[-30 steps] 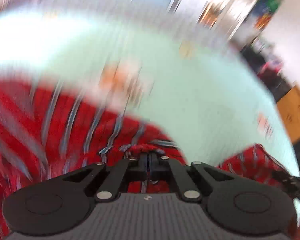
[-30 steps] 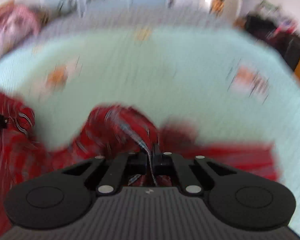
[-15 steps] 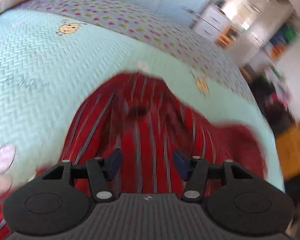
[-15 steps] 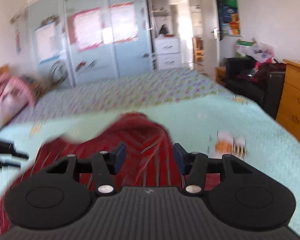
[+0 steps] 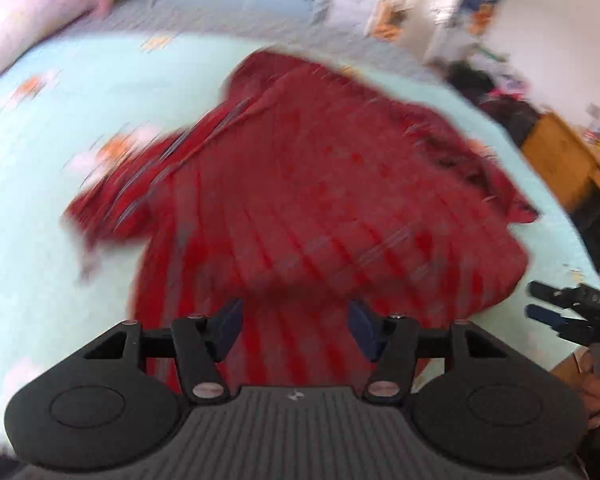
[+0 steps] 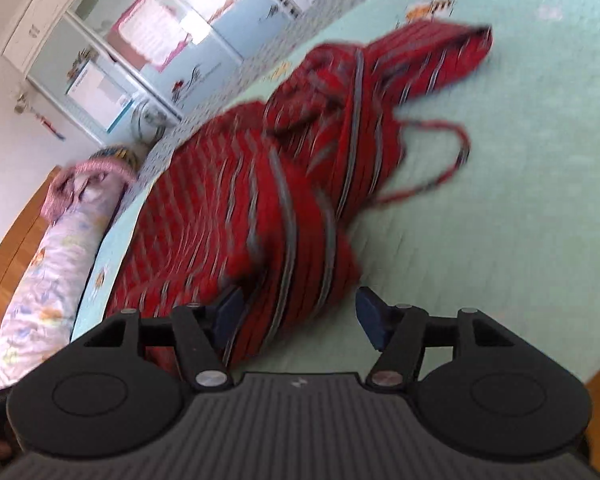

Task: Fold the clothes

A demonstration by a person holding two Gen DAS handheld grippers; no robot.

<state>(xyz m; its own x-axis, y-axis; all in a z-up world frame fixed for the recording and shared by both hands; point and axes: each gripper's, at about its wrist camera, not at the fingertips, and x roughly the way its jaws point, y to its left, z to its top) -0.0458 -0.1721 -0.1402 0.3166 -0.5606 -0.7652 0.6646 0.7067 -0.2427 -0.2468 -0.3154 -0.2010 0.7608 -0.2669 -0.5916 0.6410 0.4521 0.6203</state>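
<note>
A red striped garment (image 5: 300,200) is seen lying crumpled on a bed with a mint green bedspread (image 6: 520,160). A pink patterned pillow (image 6: 52,264) is spotted along the bed's edge, pale blue wardrobe doors (image 6: 148,48) behind it, a wooden dresser (image 5: 560,160) off to the side. The left tongs (image 5: 295,326) are spread wide with nothing gripped, having just been opening, the garment below and ahead. Same for the right tongs (image 6: 298,312): spread, just opened, cloth between them but not pinched. No readable writing, too blurry.
</note>
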